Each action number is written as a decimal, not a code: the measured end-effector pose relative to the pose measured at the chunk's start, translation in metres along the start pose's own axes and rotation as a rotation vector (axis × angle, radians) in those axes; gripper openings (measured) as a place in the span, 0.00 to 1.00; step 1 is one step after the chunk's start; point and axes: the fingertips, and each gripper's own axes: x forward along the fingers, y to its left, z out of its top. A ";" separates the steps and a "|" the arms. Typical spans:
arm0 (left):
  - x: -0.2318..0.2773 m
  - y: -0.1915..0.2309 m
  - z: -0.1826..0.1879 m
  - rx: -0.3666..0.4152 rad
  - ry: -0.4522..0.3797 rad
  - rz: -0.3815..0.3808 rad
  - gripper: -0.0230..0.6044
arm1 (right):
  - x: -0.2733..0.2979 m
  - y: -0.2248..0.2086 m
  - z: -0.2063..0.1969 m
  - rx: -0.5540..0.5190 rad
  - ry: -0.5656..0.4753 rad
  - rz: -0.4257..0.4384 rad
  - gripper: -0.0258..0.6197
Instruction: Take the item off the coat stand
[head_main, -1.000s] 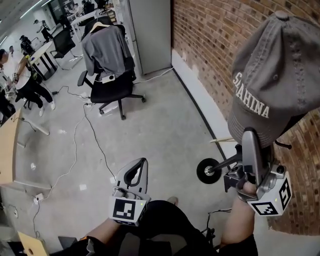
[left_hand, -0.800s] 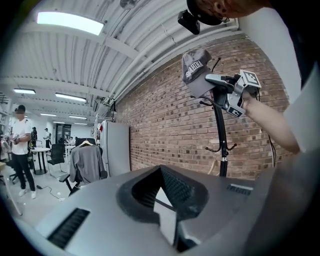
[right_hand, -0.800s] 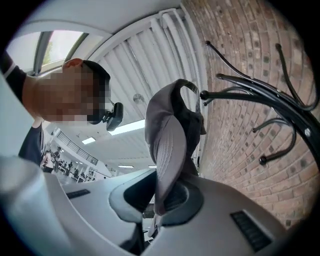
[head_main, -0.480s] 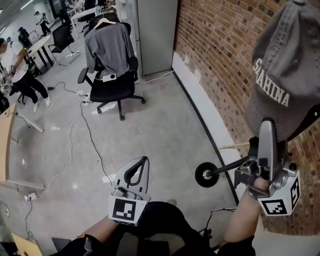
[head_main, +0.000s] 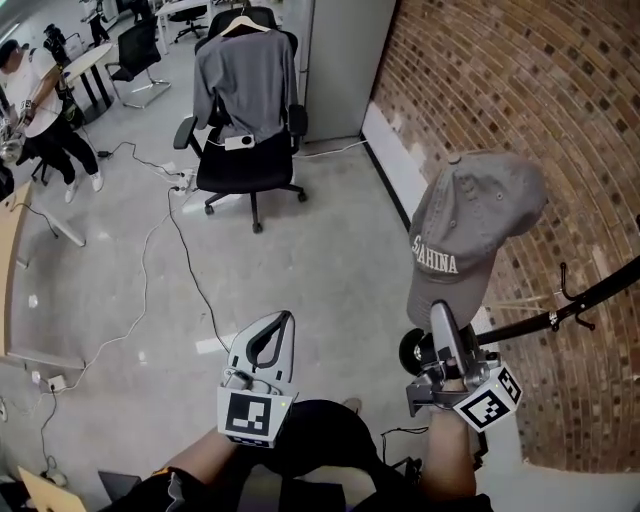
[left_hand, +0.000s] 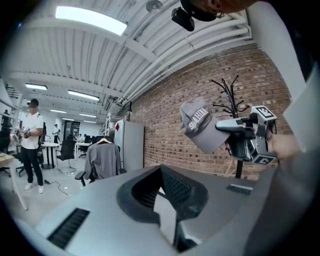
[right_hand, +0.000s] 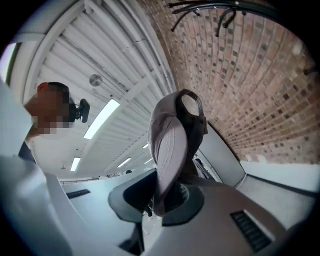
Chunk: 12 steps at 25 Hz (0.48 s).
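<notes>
A grey baseball cap (head_main: 470, 225) with white lettering hangs in the air, clear of the black coat stand (head_main: 570, 305), which leans along the brick wall at the right. My right gripper (head_main: 438, 314) is shut on the cap's brim from below. In the right gripper view the brim (right_hand: 170, 150) stands edge-on between the jaws, with the stand's hooks (right_hand: 215, 10) far above. My left gripper (head_main: 284, 320) is held low at the centre, shut and empty. In the left gripper view the cap (left_hand: 200, 125) and the right gripper (left_hand: 245, 137) show in front of the stand (left_hand: 227, 95).
The stand's round base (head_main: 415, 350) rests on the concrete floor by my right arm. An office chair with a grey sweater on a hanger (head_main: 245, 90) stands ahead beside a grey cabinet (head_main: 335, 60). Cables (head_main: 180, 260) trail over the floor. A person (head_main: 30, 110) stands by desks at the far left.
My right gripper has carried the cap leftward, away from the stand's hooks, and it now hangs free over the floor. The left gripper has stayed in place.
</notes>
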 end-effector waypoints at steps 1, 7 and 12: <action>-0.002 0.010 -0.008 -0.002 0.017 -0.009 0.08 | 0.003 -0.002 -0.021 0.037 0.019 -0.024 0.09; -0.015 0.055 -0.054 -0.020 0.141 -0.111 0.08 | 0.004 0.002 -0.137 0.132 0.153 -0.199 0.09; -0.027 0.063 -0.084 -0.019 0.199 -0.230 0.08 | -0.008 0.023 -0.211 0.184 0.230 -0.297 0.09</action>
